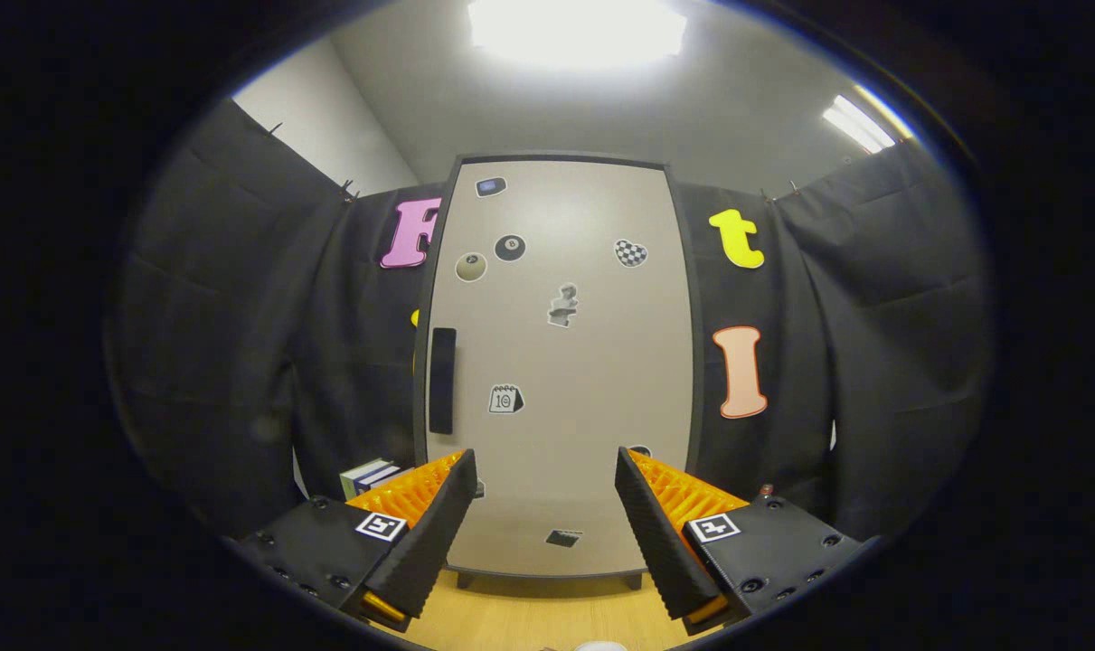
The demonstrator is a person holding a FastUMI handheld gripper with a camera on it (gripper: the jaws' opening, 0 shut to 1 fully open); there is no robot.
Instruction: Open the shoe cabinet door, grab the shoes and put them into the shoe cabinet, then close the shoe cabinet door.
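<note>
The shoe cabinet door (561, 362) stands shut straight ahead of me, at twelve o'clock beyond the fingers, a tall pale panel in a dark frame dotted with small stickers (562, 304). Its dark vertical handle (442, 380) sits on the door's left edge, at about eleven o'clock from the claw (545, 475). The cabinet rests on short feet on the wooden floor (529, 615).

My claw is spread wide with nothing between the fingers; the gap between them frames the lower part of the door, well short of touching it.

I judge that I am at the very first step: the door is not yet opened, and I cannot see the shoes from here. A pale rounded edge shows at six o'clock below the fingers, too little of it to name.

Next I would need to lift and shift the claw up and left toward eleven o'clock, line the fingers around the handle, pinch it and swing the door outward. With the handle on the left, I expect the hinges are on the right.

Just past the left finger, at nine o'clock, a small stack of books (369, 475) sits beside the cabinet against the black cloth wall (240, 344).
</note>
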